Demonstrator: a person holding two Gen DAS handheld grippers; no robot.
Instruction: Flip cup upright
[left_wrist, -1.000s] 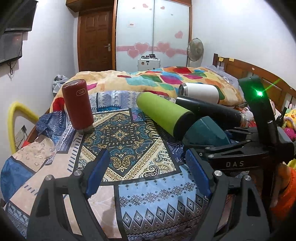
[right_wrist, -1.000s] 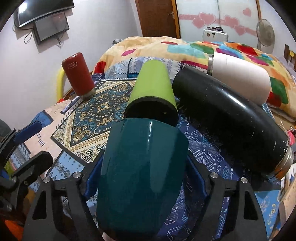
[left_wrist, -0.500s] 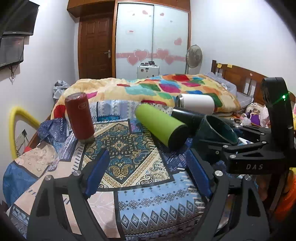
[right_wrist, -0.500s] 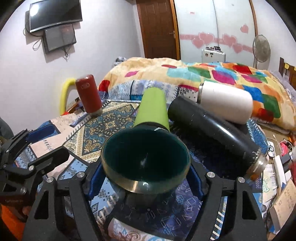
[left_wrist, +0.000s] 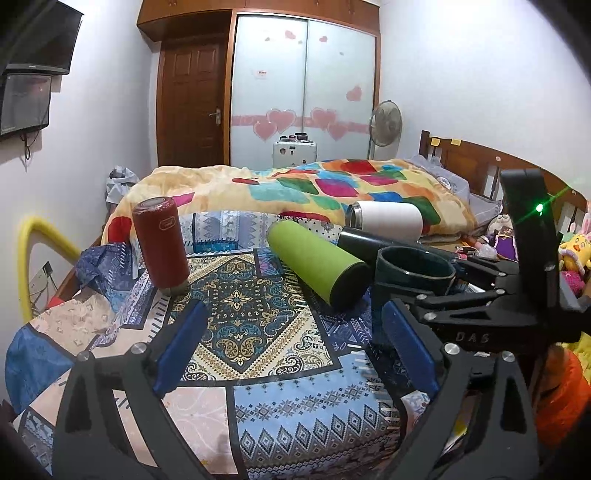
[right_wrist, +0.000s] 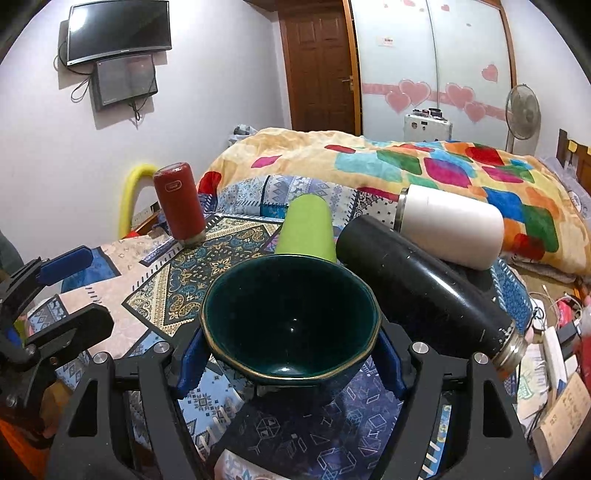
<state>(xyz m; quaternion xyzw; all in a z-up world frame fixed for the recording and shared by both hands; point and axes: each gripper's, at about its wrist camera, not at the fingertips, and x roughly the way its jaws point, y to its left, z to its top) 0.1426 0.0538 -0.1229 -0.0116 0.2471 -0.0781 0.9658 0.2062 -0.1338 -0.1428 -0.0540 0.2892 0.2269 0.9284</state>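
- Cups: one, a dark green cup (right_wrist: 291, 317), mouth upward and empty inside, gold-edged rim, held above the patterned bed cover (left_wrist: 236, 317) near its right side, just in front of the green bottle.
- Bottles: four. One red bottle (left_wrist: 161, 246) stood on end at the left of the cover, metal end down. One green bottle (left_wrist: 317, 264), one black bottle (right_wrist: 424, 291) and one white bottle (right_wrist: 448, 225) lay on their sides, the black one touching the white one. Contents of all four could not be told.
- Right gripper (right_wrist: 291, 356): one, blue-padded fingers closed against both sides of the cup.
- Left gripper (left_wrist: 291, 345): one, fingers spread wide with nothing between them, over the near part of the cover.
- Other: one multicoloured quilt (left_wrist: 332, 188) heaped behind the bottles; one standing fan (left_wrist: 384, 123); one wall-mounted television (right_wrist: 118, 31).
- Change: one second earlier the cup pointed mouth-down in the same grip; half a second earlier it was part-turned; it had since come fully upright and sat slightly higher.
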